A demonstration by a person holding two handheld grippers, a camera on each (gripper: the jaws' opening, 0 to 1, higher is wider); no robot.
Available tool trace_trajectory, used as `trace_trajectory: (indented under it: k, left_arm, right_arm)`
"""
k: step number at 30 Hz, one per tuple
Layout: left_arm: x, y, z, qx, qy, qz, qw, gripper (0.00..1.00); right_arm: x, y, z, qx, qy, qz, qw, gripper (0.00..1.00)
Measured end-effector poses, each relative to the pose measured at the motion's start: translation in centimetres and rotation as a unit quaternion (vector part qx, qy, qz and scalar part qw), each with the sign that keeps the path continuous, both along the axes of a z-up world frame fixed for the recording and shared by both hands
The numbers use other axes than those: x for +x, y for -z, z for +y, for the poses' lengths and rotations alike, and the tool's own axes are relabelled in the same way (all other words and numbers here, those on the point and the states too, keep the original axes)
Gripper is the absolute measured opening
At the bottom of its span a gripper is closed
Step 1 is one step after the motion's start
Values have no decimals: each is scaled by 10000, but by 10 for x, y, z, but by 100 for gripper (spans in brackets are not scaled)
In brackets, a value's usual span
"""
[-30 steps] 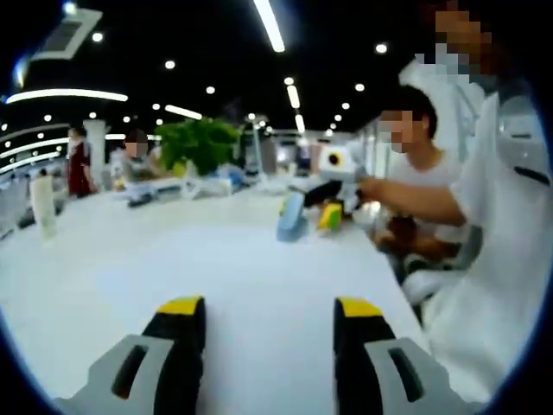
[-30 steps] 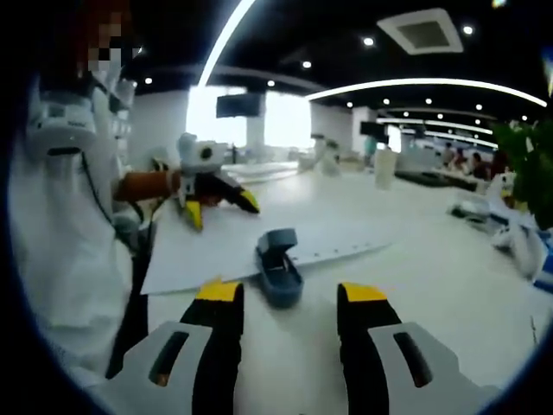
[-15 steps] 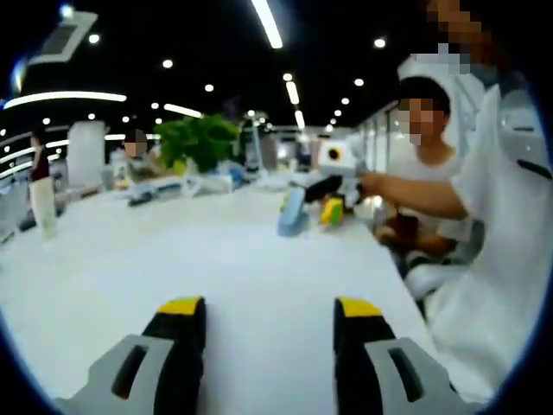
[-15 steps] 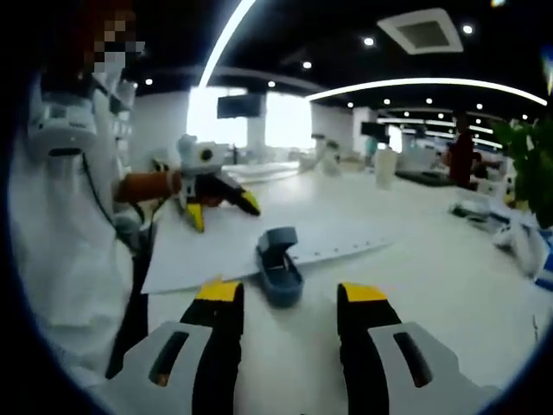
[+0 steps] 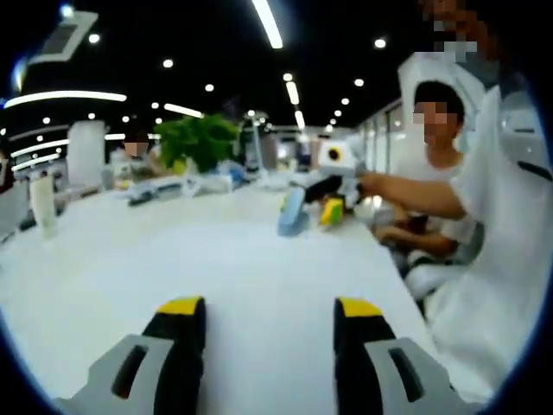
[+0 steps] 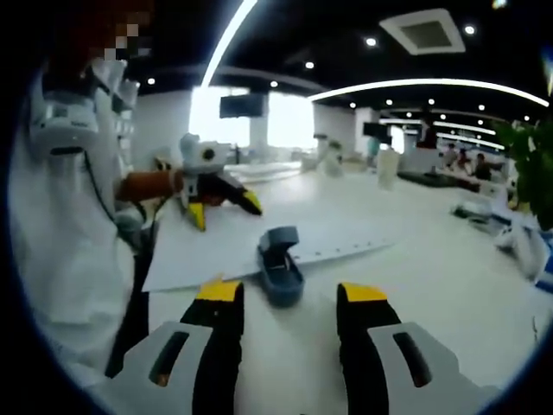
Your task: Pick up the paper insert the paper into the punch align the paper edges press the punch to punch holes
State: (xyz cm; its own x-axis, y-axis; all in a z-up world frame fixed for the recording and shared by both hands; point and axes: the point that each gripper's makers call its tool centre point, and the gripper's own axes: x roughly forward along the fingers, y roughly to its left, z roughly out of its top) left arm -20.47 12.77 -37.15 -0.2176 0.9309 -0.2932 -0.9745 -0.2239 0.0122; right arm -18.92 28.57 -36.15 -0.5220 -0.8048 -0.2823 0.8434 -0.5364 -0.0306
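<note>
In the right gripper view the right gripper (image 6: 282, 303) hangs low over the white table (image 6: 449, 285), its two yellow-tipped jaws spread wide with nothing between them. Just beyond the jaw tips sits one blue-grey punch (image 6: 278, 267), its far end raised, resting on the near edge of one sheet of paper (image 6: 259, 238) that lies flat on the table; a row of small holes shows along the sheet's right edge. Past the paper, the left gripper (image 6: 226, 201) hovers above the sheet's far corner, its two yellow tips apart and empty, held by a hand (image 6: 147, 185). In the left gripper view the left gripper (image 5: 270, 324) also has its jaws wide, over bare table (image 5: 130, 268). Farther off stands the punch (image 5: 292, 214), seen end-on, with the right gripper (image 5: 329, 207) just behind it, held by a hand (image 5: 373, 185). One white bottle (image 5: 43, 206) stands at the left edge of the table, and one green plant (image 5: 199, 143) stands at the far end.
</note>
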Motion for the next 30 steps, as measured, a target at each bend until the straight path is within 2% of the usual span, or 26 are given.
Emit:
trace_trajectory:
  k: [14,18,20,23,30]
  left_arm:
    - [0,0,0,3,-12,1,10000,60]
    - [-1,0,0,2,-18,-11,10000,60]
    - [-1,0,0,2,-19,-11,10000,60]
    - [-1,0,0,3,-23,-12,10000,60]
    - [-1,0,0,2,-29,-15,10000,60]
  right_arm:
    - [-3,8,-11,288,-374,23,9989,38]
    - [-3,8,-13,288,-486,38,9984,33]
    - [-4,7,-14,182,-488,-90,9986,32]
    - [-4,7,-16,263,-558,20,9981,28]
    - [0,8,-18,237,-725,-46,9971,23]
